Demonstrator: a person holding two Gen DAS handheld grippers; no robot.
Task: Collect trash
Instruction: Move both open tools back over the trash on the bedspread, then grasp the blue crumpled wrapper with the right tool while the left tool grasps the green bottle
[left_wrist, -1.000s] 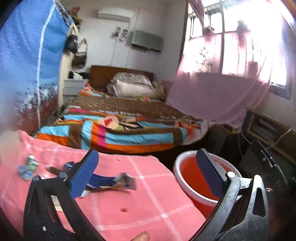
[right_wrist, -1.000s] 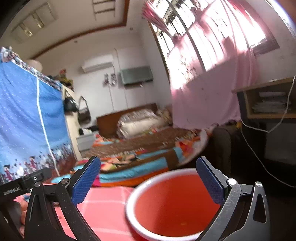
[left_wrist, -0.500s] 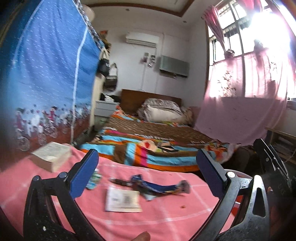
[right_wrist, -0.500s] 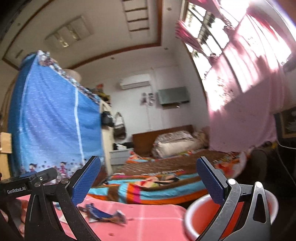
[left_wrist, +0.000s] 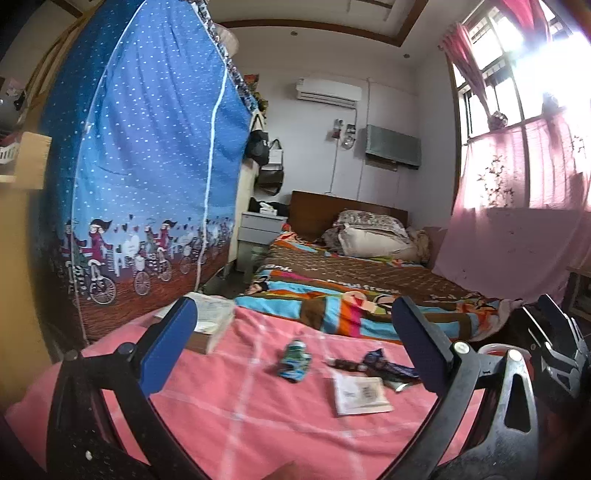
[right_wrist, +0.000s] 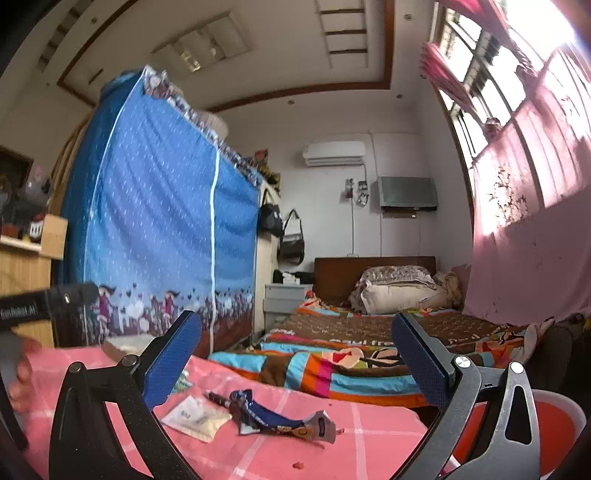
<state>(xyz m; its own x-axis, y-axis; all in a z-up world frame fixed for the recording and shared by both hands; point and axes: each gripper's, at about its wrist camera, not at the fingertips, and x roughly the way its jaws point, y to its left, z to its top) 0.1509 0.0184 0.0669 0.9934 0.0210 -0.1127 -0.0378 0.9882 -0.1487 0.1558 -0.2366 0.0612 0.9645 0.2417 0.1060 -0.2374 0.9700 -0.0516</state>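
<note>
Trash lies on a pink checked cloth (left_wrist: 229, 413): a crumpled green-and-blue wrapper (left_wrist: 295, 360), a pale flat packet (left_wrist: 360, 395), a dark blue wrapper (left_wrist: 384, 365) and a small brown stick (left_wrist: 343, 364). In the right wrist view I see the blue wrapper (right_wrist: 280, 417), the packet (right_wrist: 195, 419) and the stick (right_wrist: 218, 398). An orange bucket with a white rim (right_wrist: 554, 432) stands at the right, its rim (left_wrist: 495, 347) showing behind my left gripper. My left gripper (left_wrist: 295, 347) is open above the cloth with nothing in it. My right gripper (right_wrist: 295, 358) is open and empty too.
A thick book (left_wrist: 210, 326) lies at the far left of the cloth. Beyond it stand a bed with a striped blanket (left_wrist: 351, 295), a blue curtain (left_wrist: 147, 166) on the left and a pink curtain (left_wrist: 524, 229) on the right. A hand (right_wrist: 18, 373) holds the other gripper at the left edge.
Both grippers have swung left, away from the bucket, and now face the trash on the cloth. The book has come into the left wrist view. Both stay open.
</note>
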